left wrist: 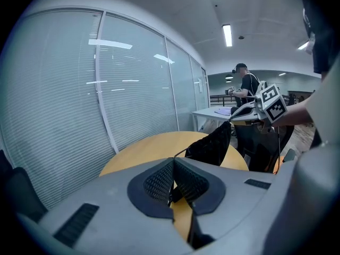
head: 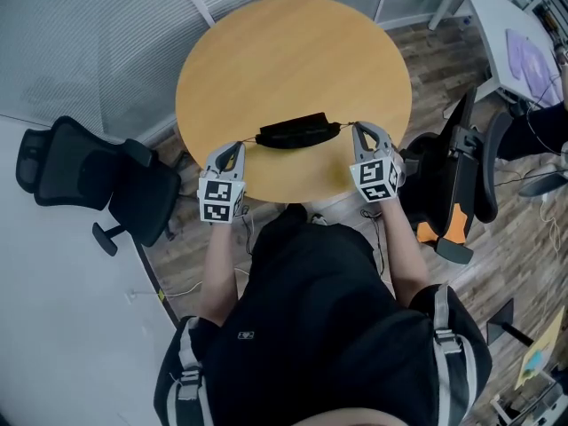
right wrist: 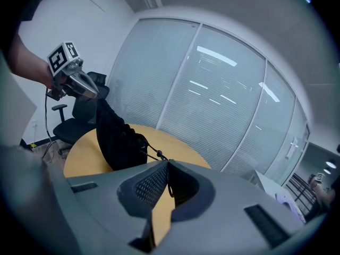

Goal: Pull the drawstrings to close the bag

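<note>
- The black bag (head: 298, 132) is stretched sideways between the two grippers, over the near part of the round wooden table (head: 293, 51). Its mouth is bunched into a narrow, gathered strip.
- The gripper views show the bag's dark fabric hanging down from the cord line. I can't tell whether its bottom rests on the tabletop.
- The left drawstring (head: 251, 141) runs taut from the bag's left end to the left gripper (head: 238, 146). That gripper's jaws are pressed together with the thin cord pinched at their tips.
- The right drawstring (head: 346, 126) runs from the bag's right end to the right gripper (head: 357, 128). Its jaws are likewise clamped on the cord, and a small knot (right wrist: 151, 152) shows just past the tips.
- The two grippers are held wide apart, one on each side of the bag, near the table's front edge. Their marker cubes face up toward the person's head.
- The person holding them stands close against the table in a dark top (head: 311, 318), forearms reaching forward.
- A black office chair (head: 98, 185) stands left of the table, and another chair (head: 453, 193) with an orange patch stands to the right.
- Glass walls with blinds (left wrist: 133, 89) curve behind the table.
- Farther off, another person (left wrist: 245, 84) stands by a pale desk (left wrist: 212, 112).
</note>
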### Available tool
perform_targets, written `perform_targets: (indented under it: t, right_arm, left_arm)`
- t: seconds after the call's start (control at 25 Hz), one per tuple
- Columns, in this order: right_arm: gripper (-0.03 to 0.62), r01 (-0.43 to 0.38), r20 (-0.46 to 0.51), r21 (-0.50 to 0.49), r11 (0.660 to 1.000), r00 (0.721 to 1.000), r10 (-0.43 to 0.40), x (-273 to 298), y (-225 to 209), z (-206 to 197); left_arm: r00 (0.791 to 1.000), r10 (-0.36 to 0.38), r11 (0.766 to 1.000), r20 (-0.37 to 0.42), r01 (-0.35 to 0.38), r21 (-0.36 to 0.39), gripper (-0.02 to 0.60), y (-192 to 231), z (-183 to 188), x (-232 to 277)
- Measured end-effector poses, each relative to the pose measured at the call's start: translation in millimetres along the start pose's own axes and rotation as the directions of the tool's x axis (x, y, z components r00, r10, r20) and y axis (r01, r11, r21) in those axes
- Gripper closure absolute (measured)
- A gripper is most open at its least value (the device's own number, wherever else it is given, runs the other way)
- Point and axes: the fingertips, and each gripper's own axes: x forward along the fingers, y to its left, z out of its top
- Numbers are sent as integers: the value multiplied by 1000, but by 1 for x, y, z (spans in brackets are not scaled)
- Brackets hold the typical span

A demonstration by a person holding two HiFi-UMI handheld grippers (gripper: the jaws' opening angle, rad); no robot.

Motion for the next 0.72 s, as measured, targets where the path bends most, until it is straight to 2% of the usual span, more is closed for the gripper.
perform_targets:
  t: [0.48, 0.72]
  right_arm:
    - [534, 53, 51, -30, 998, 997, -51, -33, -7, 23]
    - [534, 64, 54, -51, 997, 997, -61, -41, -13, 24]
  left_arm:
    - [997, 58, 998, 57, -58, -12, 565, -1, 11, -39]
    - [995, 61, 996, 77, -56, -68, 565, -3, 8, -48]
